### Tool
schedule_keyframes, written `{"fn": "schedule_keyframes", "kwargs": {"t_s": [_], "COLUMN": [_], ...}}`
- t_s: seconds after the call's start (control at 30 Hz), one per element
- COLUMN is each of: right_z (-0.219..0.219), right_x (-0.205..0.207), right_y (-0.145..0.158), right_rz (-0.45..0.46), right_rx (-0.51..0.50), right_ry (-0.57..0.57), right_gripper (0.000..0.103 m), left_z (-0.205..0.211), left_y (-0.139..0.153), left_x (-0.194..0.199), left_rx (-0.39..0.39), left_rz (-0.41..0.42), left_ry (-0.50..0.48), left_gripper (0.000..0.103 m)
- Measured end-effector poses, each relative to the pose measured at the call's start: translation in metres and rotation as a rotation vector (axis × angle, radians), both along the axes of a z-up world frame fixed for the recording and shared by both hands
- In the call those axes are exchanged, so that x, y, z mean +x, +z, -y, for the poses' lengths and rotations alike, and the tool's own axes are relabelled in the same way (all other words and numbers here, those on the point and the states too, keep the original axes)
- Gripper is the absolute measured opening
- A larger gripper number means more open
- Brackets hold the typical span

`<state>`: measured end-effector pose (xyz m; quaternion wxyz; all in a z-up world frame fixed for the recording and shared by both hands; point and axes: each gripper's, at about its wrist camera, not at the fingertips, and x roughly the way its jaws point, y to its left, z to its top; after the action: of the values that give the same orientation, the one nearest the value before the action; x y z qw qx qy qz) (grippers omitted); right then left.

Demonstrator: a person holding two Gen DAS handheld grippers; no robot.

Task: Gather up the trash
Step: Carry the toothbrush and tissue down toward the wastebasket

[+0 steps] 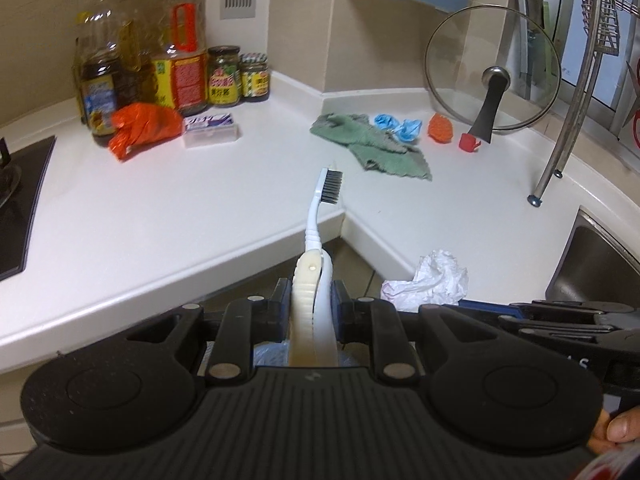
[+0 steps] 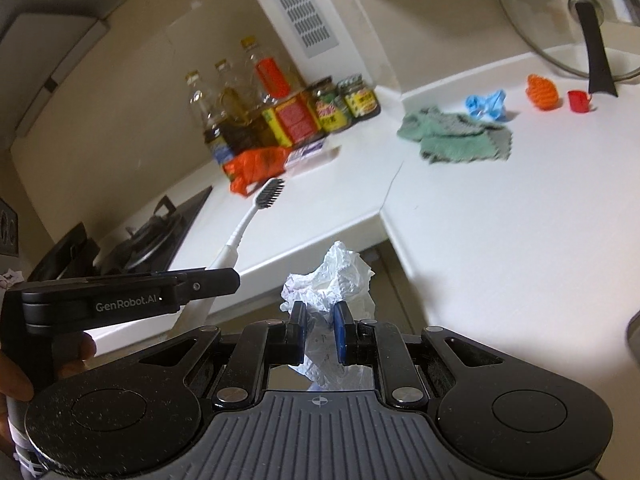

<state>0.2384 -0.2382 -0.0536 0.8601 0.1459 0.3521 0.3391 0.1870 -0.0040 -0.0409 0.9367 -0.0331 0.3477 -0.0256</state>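
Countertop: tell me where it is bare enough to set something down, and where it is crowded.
Bare: the wide white stretch of countertop between the stove and the green cloth, and the patch between that cloth and the sink.
Crowded: the back left corner with bottles, jars and orange bag; the back right by the glass lid.

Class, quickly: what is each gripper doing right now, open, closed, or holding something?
Left gripper: closed on the toothbrush by its handle.
Right gripper: closed on the crumpled white paper.
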Motion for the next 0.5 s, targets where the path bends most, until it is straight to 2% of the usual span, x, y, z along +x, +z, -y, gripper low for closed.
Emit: {"fn": "schedule_keyframes", "kwargs": {"t_s": [0.27, 0.5], "right_z": [-0.032, -0.056], "right_x": [-0.013, -0.021], "right_y": [-0.019, -0.053], "right_rz": [-0.049, -0.119], "right_rx": [-0.070, -0.156], "right_ry": [-0.008, -0.017], "right_gripper": [0.015, 0.015], "left_z": [-0.033, -0.056], "left_y": [-0.025, -0.061], "left_x": [-0.016, -0.022], "left_rx": [-0.043, -0.077], "left_rz": [-0.079, -0.177], "left_ry": [0.008, 0.016], "left_gripper": [0.018, 0.018]}}
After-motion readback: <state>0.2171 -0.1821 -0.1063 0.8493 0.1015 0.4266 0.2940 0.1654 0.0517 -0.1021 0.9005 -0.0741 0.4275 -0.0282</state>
